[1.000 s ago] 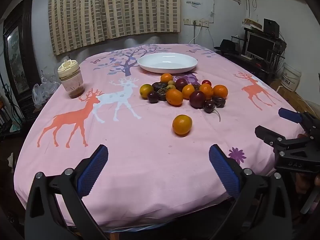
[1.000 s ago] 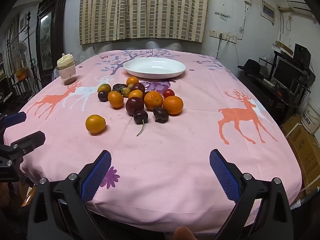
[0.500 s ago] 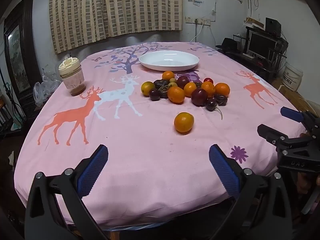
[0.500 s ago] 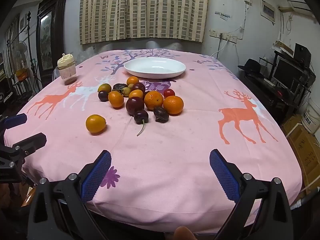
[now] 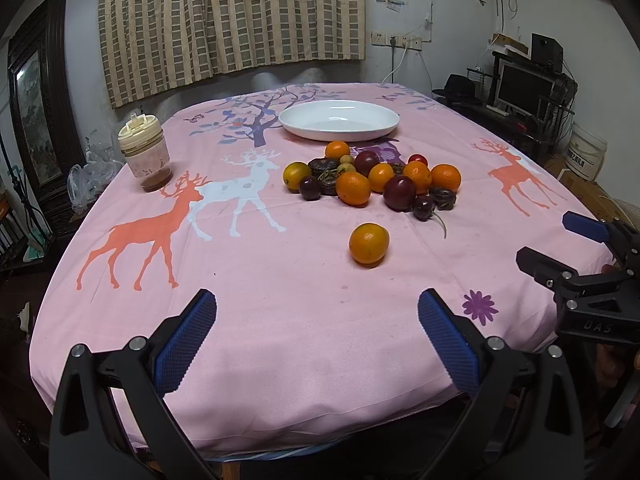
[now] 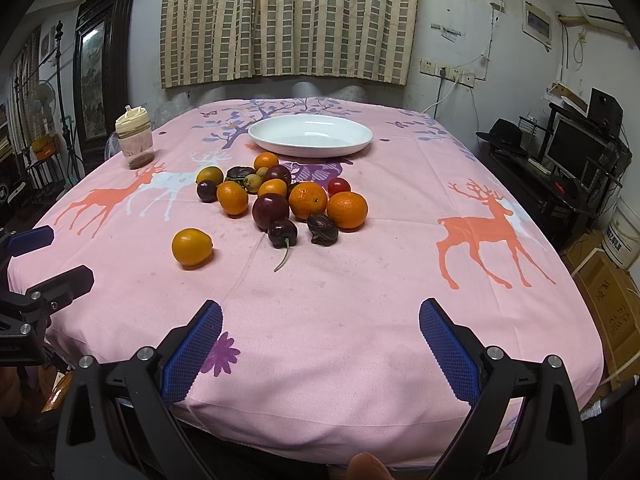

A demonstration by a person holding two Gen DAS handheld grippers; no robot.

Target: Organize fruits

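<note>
The lone round orange citrus fruit (image 5: 368,243) looks light, firm and smooth-skinned, so it will likely roll if nudged; a hold across its widest middle seems safest. It lies on the pink deer-print cloth of the desk (image 5: 280,320), ahead of the left hand-held gripper (image 5: 316,334) and slightly to its right, well apart from the blue pads. The right hand-held gripper (image 6: 320,334) has it ahead to its left (image 6: 191,247). Both hand-held grippers gape wide and hold nothing. Beyond the loose fruit sits the pile of oranges and dark plums (image 5: 372,180), then the empty white oval plate (image 5: 339,120).
</note>
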